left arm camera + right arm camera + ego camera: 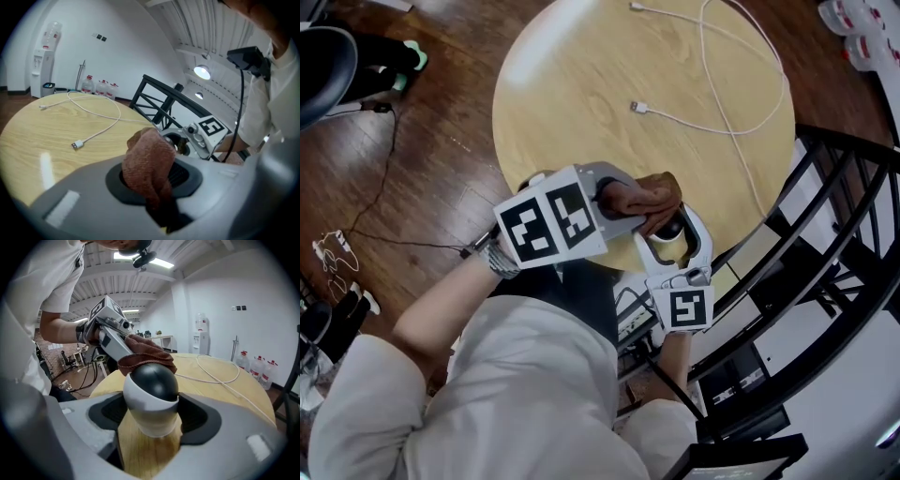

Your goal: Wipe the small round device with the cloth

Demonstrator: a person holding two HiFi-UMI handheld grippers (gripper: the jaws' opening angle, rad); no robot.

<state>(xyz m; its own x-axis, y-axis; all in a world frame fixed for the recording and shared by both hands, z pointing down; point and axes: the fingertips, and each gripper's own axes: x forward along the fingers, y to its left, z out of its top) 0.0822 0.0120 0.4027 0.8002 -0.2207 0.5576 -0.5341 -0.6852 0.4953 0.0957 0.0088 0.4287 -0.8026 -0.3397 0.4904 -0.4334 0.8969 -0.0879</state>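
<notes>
The small round device [671, 228], a white body with a black dome [152, 397], stands at the round wooden table's [581, 84] near edge. My right gripper [678, 246] is shut on its white body, one jaw on each side [152, 420]. My left gripper [628, 202] is shut on a bunched brown cloth [150, 164]. The cloth [645, 197] lies against the top and far side of the dome [146, 352]. The left gripper [112, 336] reaches in from the left, and the cloth hides the far side of the device.
A white USB cable [712, 122] loops over the far half of the table [98, 126]. A black metal frame [844, 216] stands close on the right. Water bottles [862, 28] sit on the floor at the far right, and a dark chair [323, 66] at the far left.
</notes>
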